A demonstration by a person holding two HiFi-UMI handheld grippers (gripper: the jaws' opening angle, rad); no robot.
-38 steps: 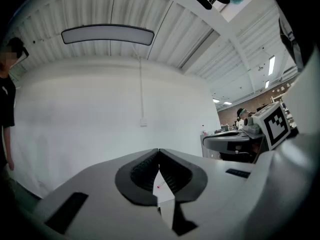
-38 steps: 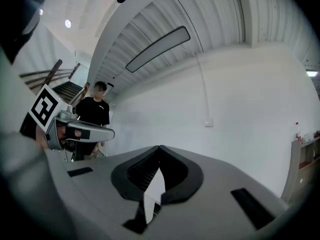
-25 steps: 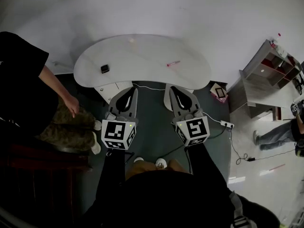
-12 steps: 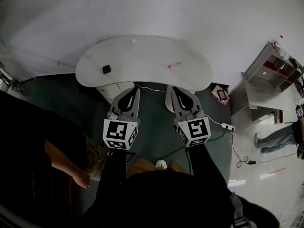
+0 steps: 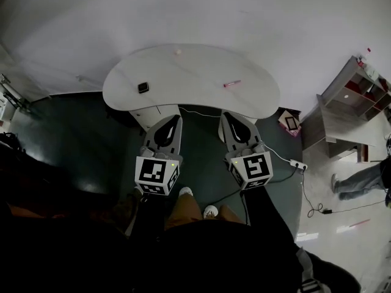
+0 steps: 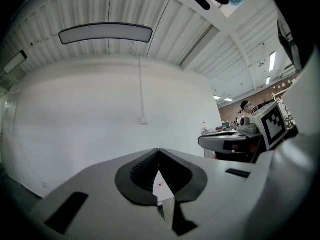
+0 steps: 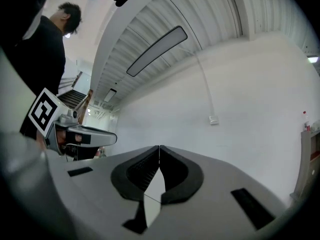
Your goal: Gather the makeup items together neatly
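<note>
In the head view a white kidney-shaped table (image 5: 195, 72) stands ahead of me. On it lie a small black square item (image 5: 143, 88) at the left, a pink stick-shaped item (image 5: 232, 84) at the right and a tiny pale round item (image 5: 178, 52) near the far edge. My left gripper (image 5: 176, 117) (image 6: 159, 151) and right gripper (image 5: 225, 114) (image 7: 159, 148) are held level side by side, short of the table's near edge. Both are shut with nothing between the jaws.
A grey shelf unit (image 5: 357, 84) stands at the right, with a person's legs (image 5: 363, 180) beyond it. A power strip (image 5: 295, 162) with cables and a small box (image 5: 289, 122) lie on the floor. Dark clothing of someone fills the lower left.
The person at the left has moved down and mostly out of the picture. The view has shifted slightly towards the table; both grippers stay where they were, still shut.
</note>
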